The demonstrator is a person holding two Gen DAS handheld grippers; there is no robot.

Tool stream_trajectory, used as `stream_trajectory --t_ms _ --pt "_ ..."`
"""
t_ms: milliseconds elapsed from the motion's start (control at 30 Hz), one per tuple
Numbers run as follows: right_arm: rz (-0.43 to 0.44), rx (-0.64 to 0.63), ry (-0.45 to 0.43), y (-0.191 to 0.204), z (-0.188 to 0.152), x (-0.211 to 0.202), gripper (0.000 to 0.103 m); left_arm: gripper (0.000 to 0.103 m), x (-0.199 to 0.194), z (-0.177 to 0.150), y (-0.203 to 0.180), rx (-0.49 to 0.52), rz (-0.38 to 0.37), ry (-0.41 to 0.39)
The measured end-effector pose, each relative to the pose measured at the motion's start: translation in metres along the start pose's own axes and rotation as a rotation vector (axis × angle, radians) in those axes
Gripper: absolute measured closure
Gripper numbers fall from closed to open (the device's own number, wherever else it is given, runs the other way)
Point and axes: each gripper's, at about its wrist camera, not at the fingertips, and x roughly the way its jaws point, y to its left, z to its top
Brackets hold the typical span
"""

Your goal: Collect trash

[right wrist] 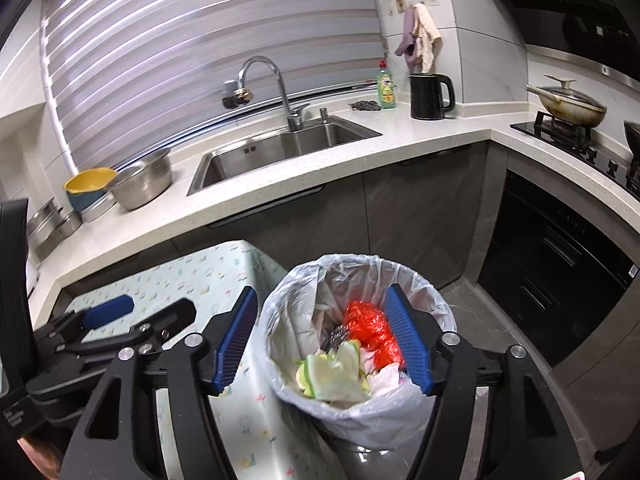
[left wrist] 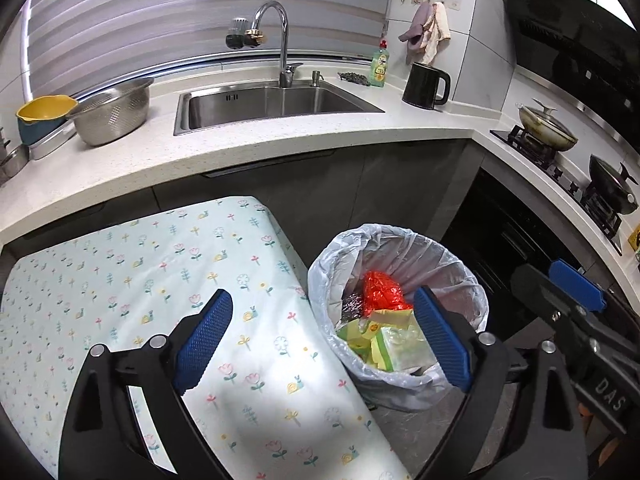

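Observation:
A round bin lined with a clear plastic bag [left wrist: 400,240] [right wrist: 360,268] stands on the floor beside a small table. Inside it lie a crumpled red wrapper [left wrist: 382,290] [right wrist: 366,320], yellow-green packaging [left wrist: 392,346] [right wrist: 332,372], a metal scourer [left wrist: 352,304] and a white scrap [right wrist: 386,378]. My left gripper [left wrist: 322,338] hangs open above the table's edge and the bin's near rim, with nothing between its blue pads. My right gripper [right wrist: 324,338] is open over the bin's mouth, empty too. Each gripper shows in the other's view: the right gripper [left wrist: 576,286], the left gripper [right wrist: 108,312].
The table wears a pale floral cloth [left wrist: 160,280] [right wrist: 192,280]. Behind runs a white counter with a steel sink [left wrist: 276,106], a colander [left wrist: 114,116], a yellow bowl [left wrist: 44,110], a black kettle [left wrist: 426,86] and a soap bottle [left wrist: 379,65]. A hob with pans [left wrist: 548,128] lies right.

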Motion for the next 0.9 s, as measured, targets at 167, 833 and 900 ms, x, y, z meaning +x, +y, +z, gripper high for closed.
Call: stream_trajectory --t_ms 167,833,900 --pt "-0.006 -0.030 0.011 0.013 -0.015 -0.021 0.030 0.013 -0.020 -0.009 0.007 -0.013 0.028 -0.007" --pt "-0.043 -0.081 0.026 0.033 -0.062 -0.061 0.006 0.011 -0.061 -0.055 0.017 -0.044 0.101 -0.008" --pt "-0.048 -0.083 0.028 0.034 -0.065 -0.061 0.006 0.011 -0.062 -0.057 0.017 -0.047 0.105 -0.006"
